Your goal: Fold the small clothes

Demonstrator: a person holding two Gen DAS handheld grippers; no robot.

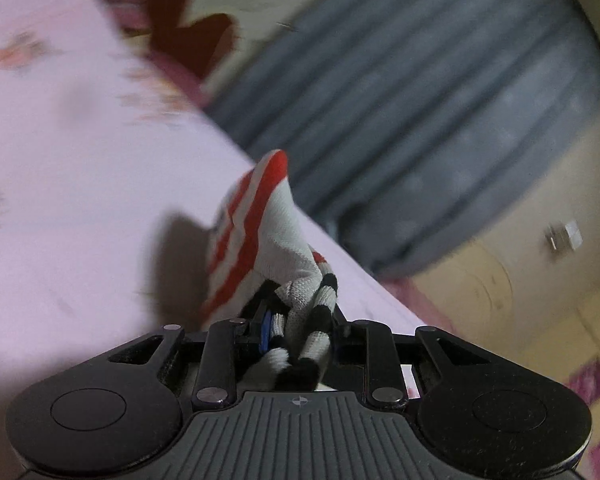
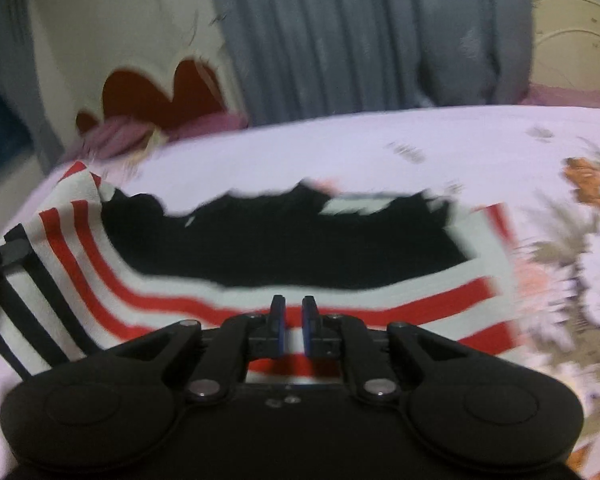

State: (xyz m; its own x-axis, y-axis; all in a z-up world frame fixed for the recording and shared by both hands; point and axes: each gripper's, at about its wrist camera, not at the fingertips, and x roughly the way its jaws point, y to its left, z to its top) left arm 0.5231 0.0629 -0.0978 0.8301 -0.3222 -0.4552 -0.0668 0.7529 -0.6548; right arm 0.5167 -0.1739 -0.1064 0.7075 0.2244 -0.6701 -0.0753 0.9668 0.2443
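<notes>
A small knitted garment (image 1: 260, 220), white with red and black stripes, hangs bunched from my left gripper (image 1: 296, 320), which is shut on its black-striped edge and lifted above the pink floral bedsheet (image 1: 80, 160). In the right wrist view the same garment (image 2: 160, 300) lies spread on the sheet (image 2: 380, 148), with a large black panel (image 2: 280, 248) in its middle. My right gripper (image 2: 294, 308) hovers over the garment's near red-striped edge, its jaws nearly together with nothing between them. A black part (image 2: 4, 248) at the garment's left corner may be the other gripper.
A grey curtain (image 2: 340, 40) hangs behind the bed, beside a cream headboard with dark red shapes (image 2: 160, 92). A purple cloth bundle (image 2: 120, 132) lies at the sheet's far left. The bed edge drops to a beige floor (image 1: 500, 300) on the right in the left wrist view.
</notes>
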